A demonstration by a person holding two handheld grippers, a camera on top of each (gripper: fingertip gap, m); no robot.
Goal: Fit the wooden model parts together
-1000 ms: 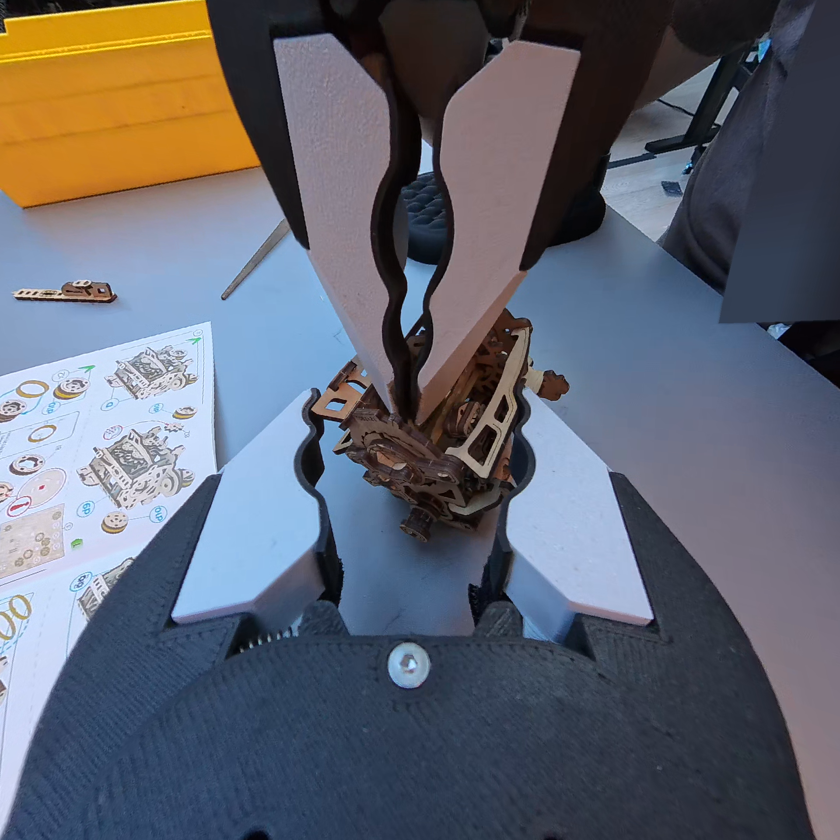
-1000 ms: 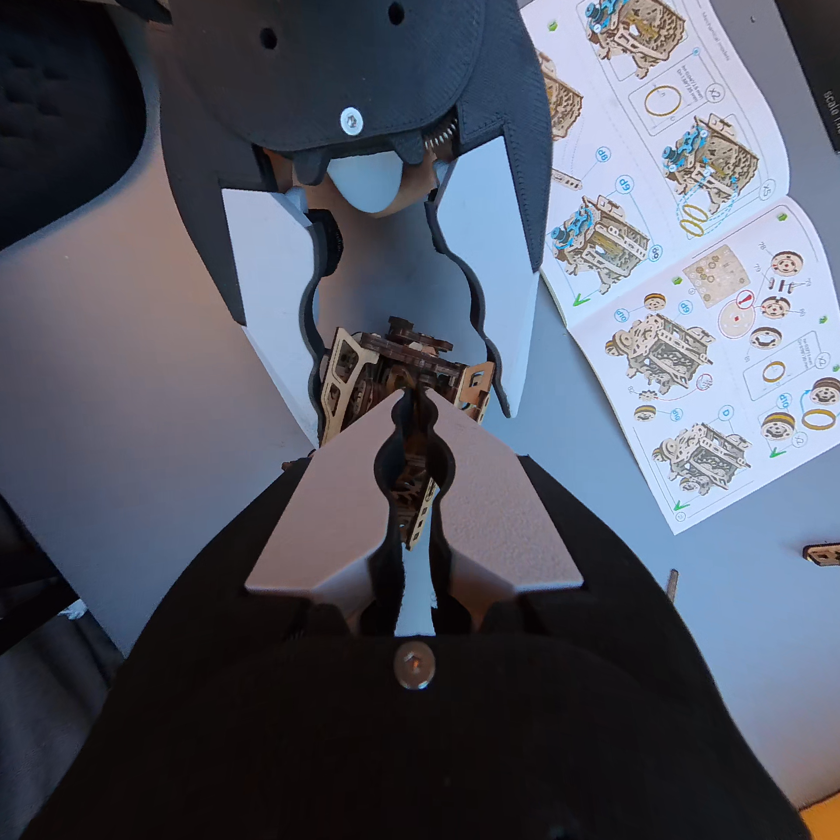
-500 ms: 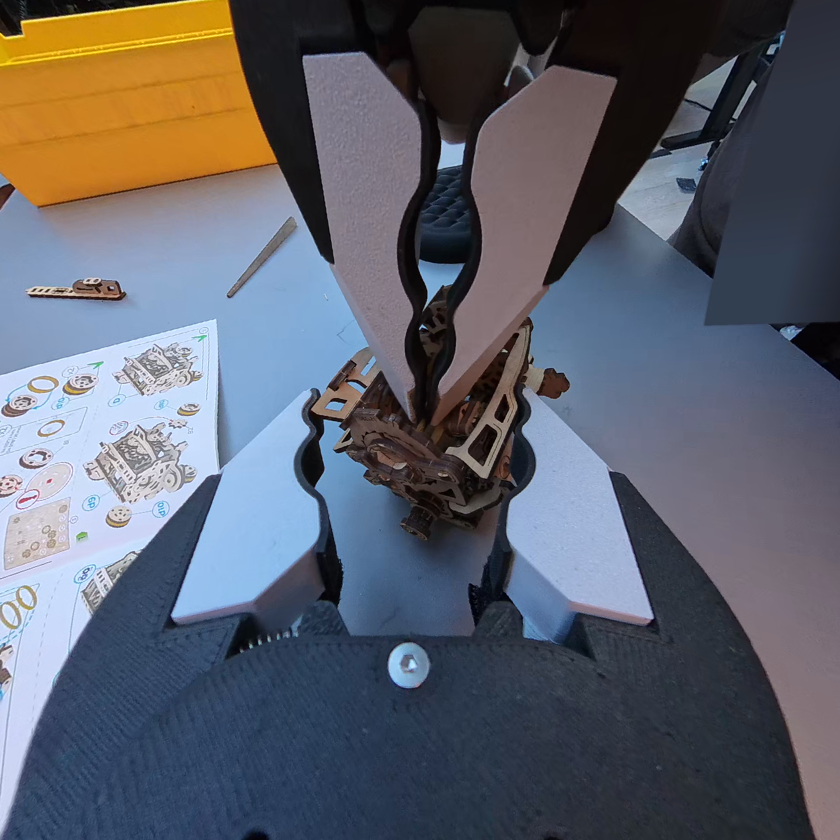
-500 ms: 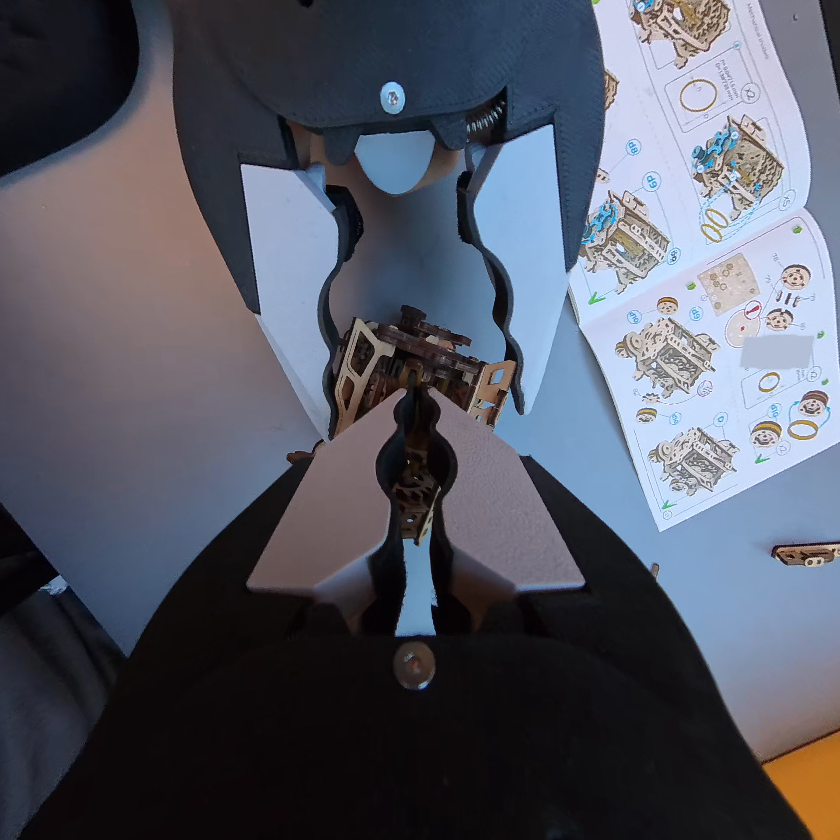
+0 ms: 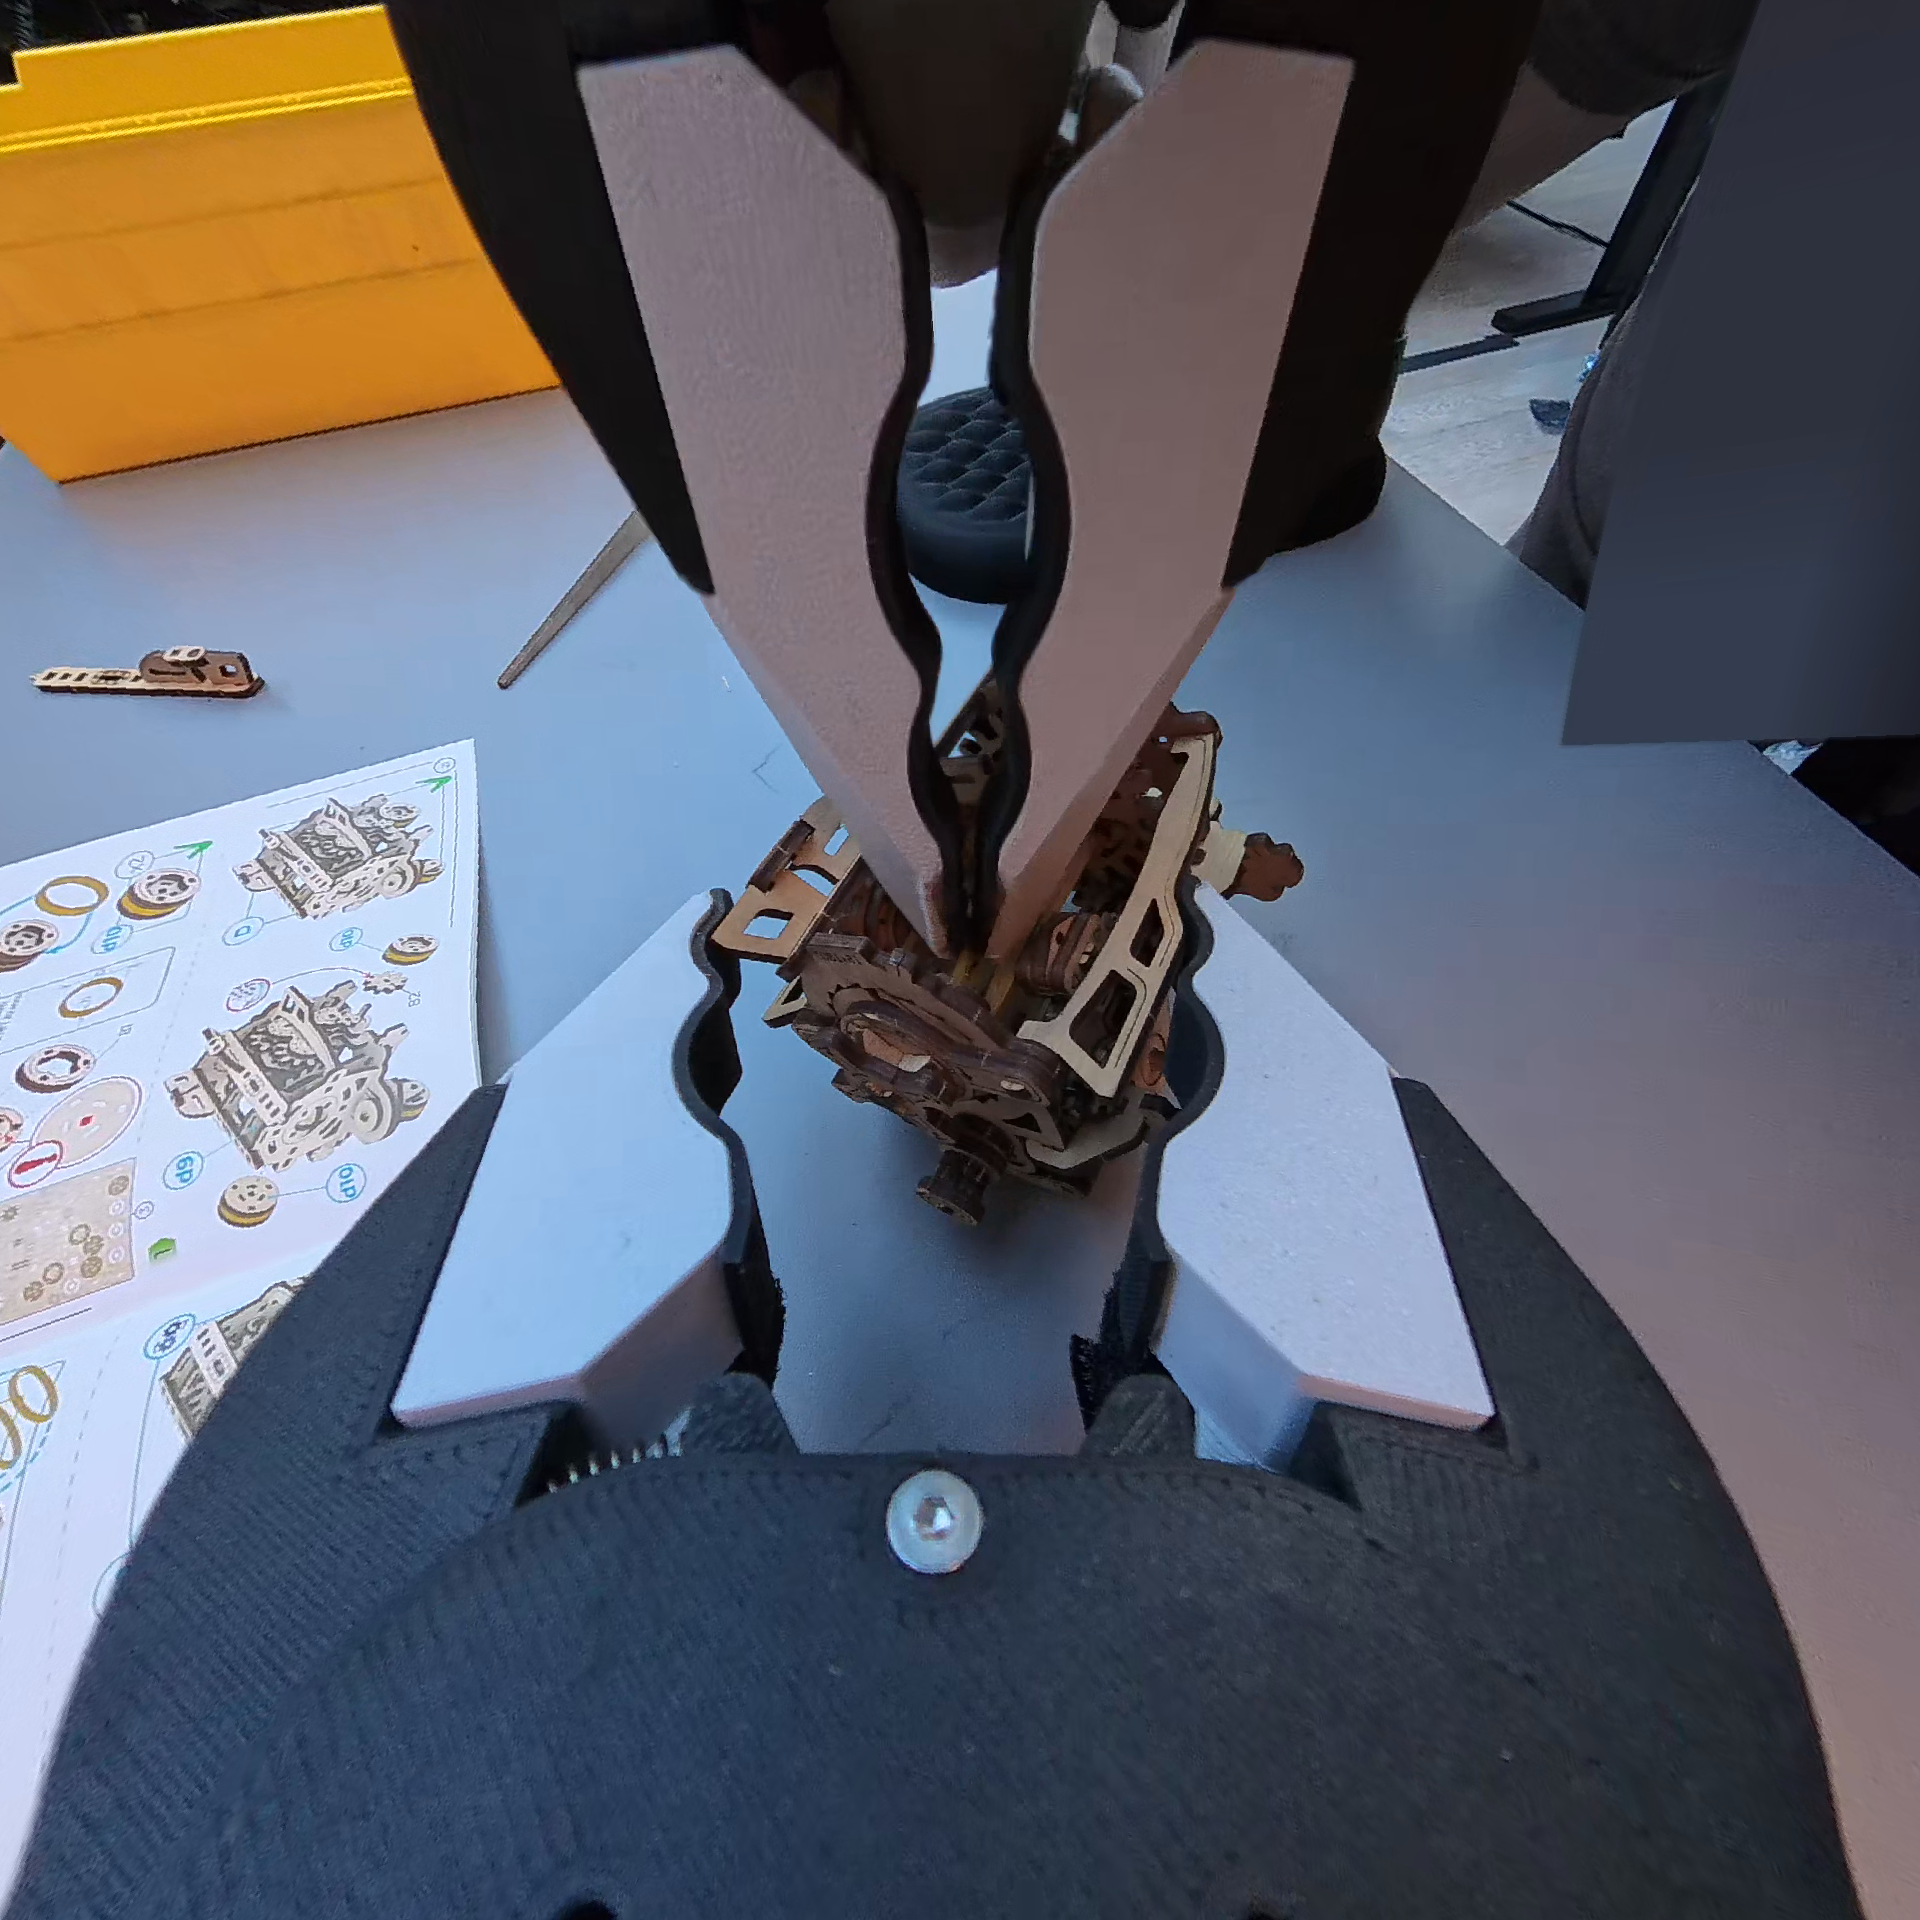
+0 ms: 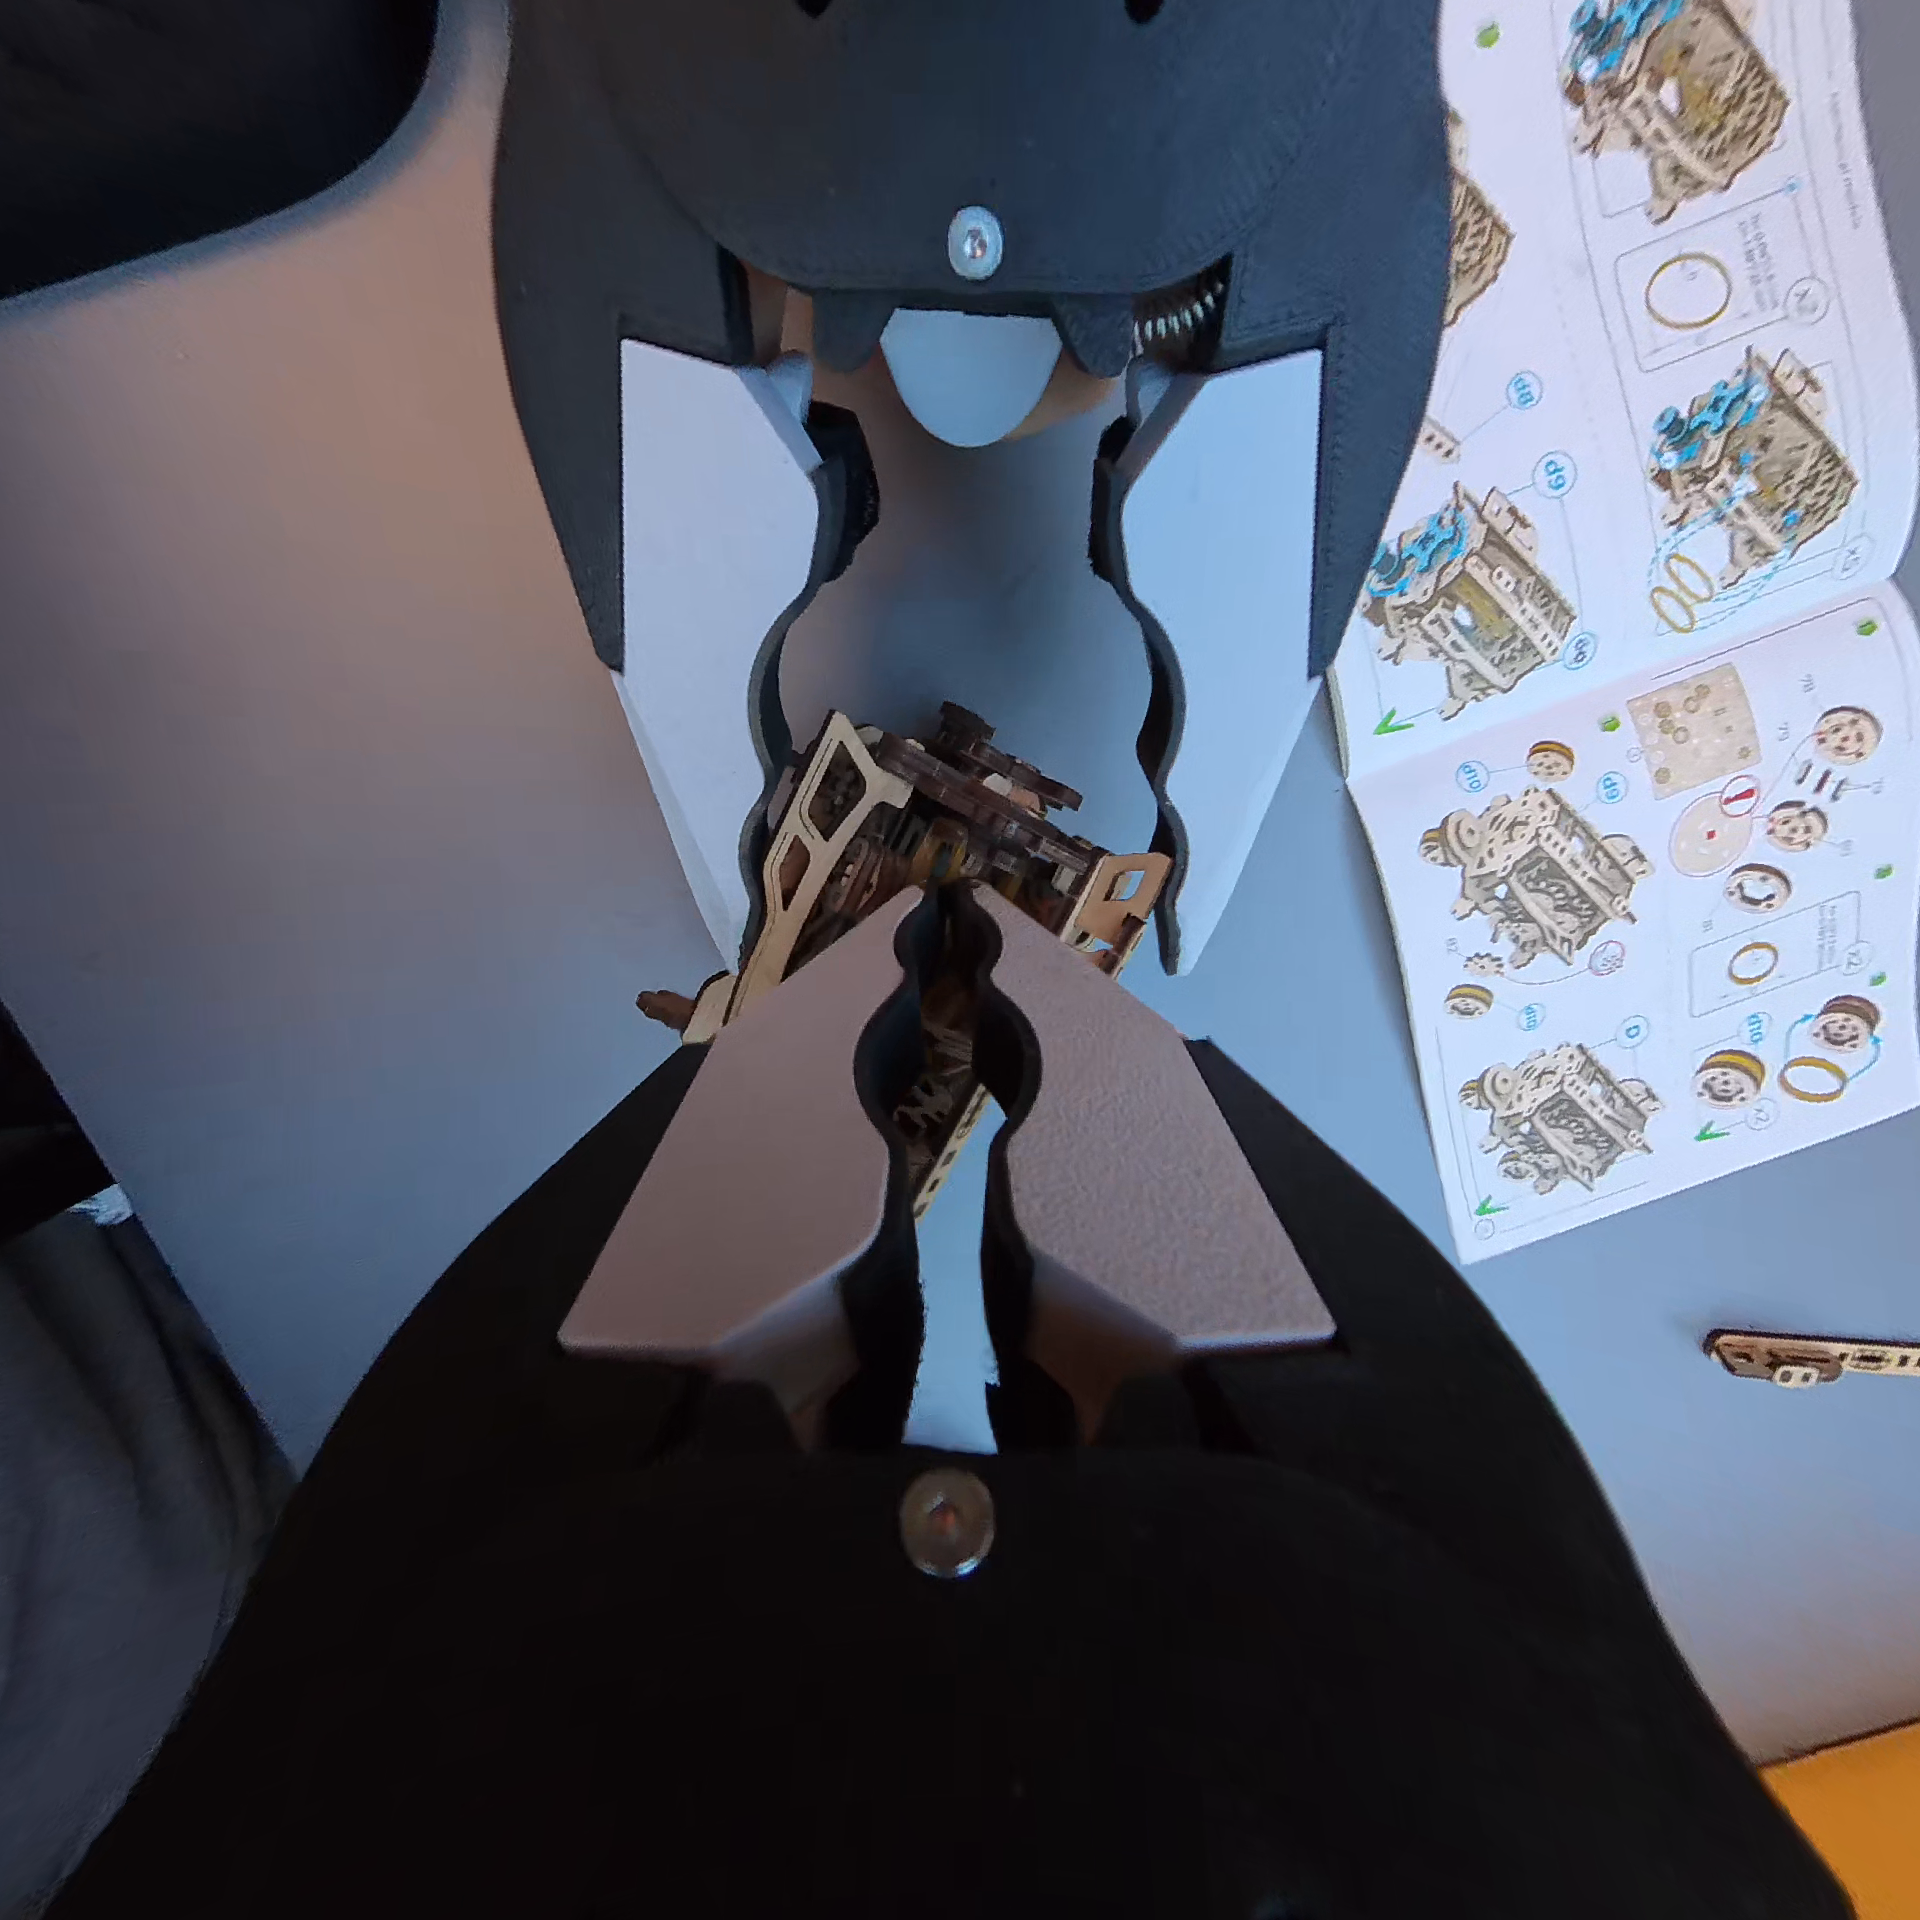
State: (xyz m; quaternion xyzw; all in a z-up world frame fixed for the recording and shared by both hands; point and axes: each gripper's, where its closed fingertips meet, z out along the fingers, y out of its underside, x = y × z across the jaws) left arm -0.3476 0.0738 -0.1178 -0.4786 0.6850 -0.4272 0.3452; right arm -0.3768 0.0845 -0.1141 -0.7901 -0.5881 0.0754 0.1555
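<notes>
I see a grey table (image 5: 1455, 831). On it: wooden model (image 5: 997, 1029) at centre, open instruction booklet (image 5: 239, 1039) to its left, small loose wooden part (image 5: 156, 673) beyond the booklet, thin pointed stick (image 5: 571, 603) near it, yellow bin (image 5: 229, 249) at the far-left edge, black dimpled pad (image 5: 961, 499) behind the model.

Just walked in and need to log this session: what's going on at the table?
A person is assembling a wooden model on a grey table with two handheld claws. The left claw brackets the model's sides, steadying it. The right claw comes from the opposite side, nearly shut, tips pinching something small at the model's top; what exactly is hidden. An open instruction booklet and a loose wooden piece lie nearby.
</notes>
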